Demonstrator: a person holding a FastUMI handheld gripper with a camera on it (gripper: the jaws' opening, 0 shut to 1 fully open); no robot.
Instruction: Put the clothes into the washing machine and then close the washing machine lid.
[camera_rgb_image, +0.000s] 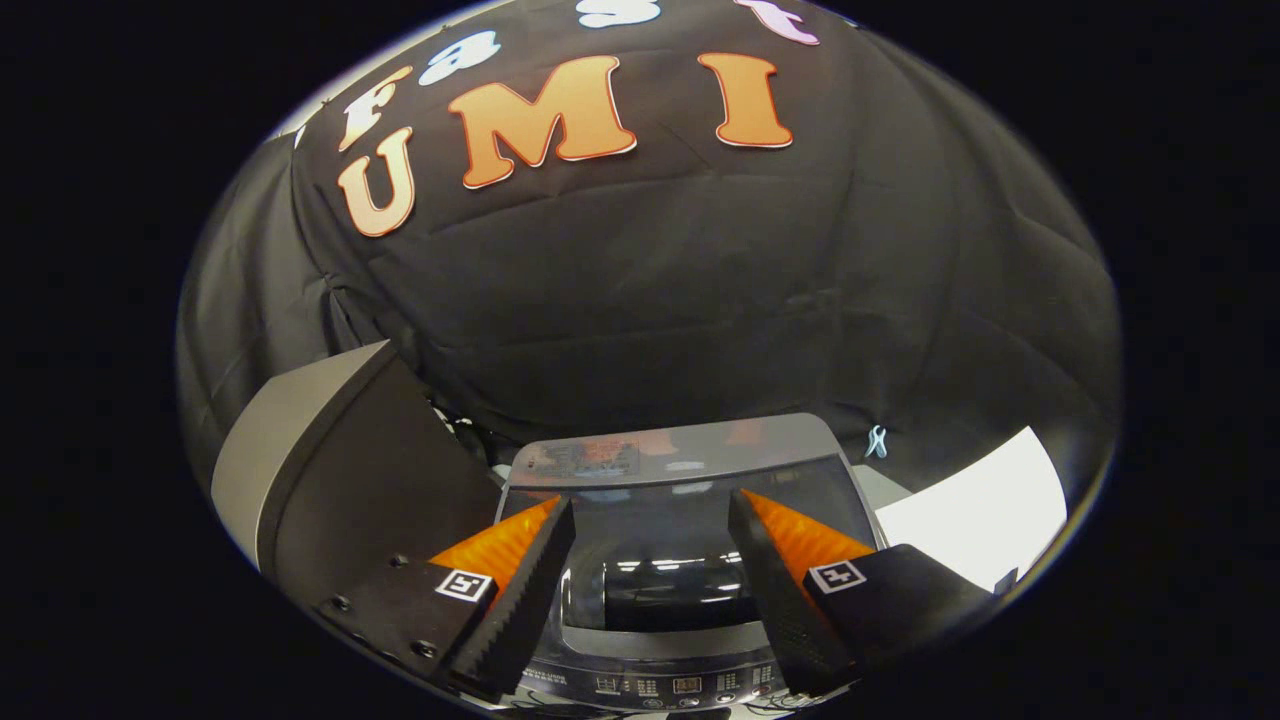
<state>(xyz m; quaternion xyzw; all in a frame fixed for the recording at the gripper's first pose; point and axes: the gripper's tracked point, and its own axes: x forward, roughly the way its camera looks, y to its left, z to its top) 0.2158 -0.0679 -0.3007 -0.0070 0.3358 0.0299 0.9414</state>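
Note:
The washing machine (668, 455) stands just ahead of and below my fingers, a grey top-loader with a dark glass lid (660, 530). The lid looks to lie flat over the tub, with ceiling lights reflected in it. A strip of buttons, the control panel (685, 685), runs along the machine's near edge under my fingers. My gripper (650, 497) is open above the lid, with nothing between the two fingers. Through the glass a dark rounded shape (675, 595) shows; I cannot tell what it is.
A large dark box with a grey side (330, 480) stands close to the machine's left, beside my left finger. A white flat surface (985, 520) lies to the right. The booth's black cloth wall (700, 300) hangs right behind the machine.

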